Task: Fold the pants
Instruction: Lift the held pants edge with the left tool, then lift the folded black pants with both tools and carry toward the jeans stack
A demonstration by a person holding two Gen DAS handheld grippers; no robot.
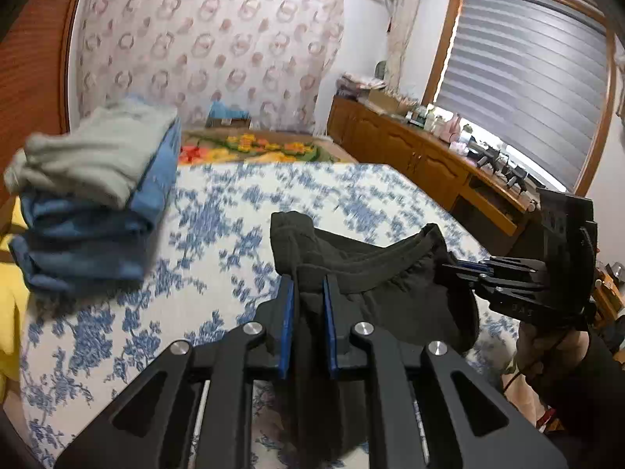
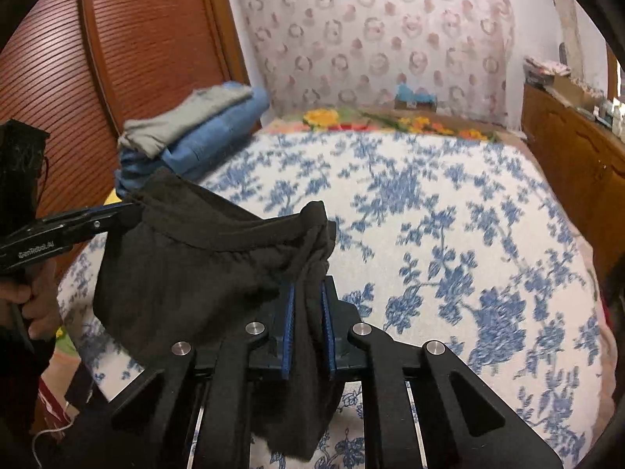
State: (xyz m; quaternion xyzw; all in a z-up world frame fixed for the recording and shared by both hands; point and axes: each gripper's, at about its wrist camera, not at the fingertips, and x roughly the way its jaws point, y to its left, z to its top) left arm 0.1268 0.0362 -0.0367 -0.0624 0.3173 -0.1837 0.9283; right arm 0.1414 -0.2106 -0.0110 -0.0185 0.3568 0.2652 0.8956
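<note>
The dark grey pants (image 1: 390, 285) hang by their waistband between my two grippers, above the bed. My left gripper (image 1: 308, 285) is shut on one end of the waistband, with cloth bunched between its blue pads. My right gripper (image 2: 308, 293) is shut on the other end; the pants (image 2: 187, 258) sag to its left. The right gripper shows in the left wrist view (image 1: 465, 269), and the left gripper in the right wrist view (image 2: 125, 211), each pinching the band. The legs hang out of sight below.
The bed (image 2: 449, 234) has a white cover with blue flowers. A stack of folded clothes (image 1: 93, 195), grey on blue, sits at its far left (image 2: 195, 133). A wooden cabinet (image 1: 422, 164) runs along the right wall. A brown wardrobe (image 2: 117, 58) stands left.
</note>
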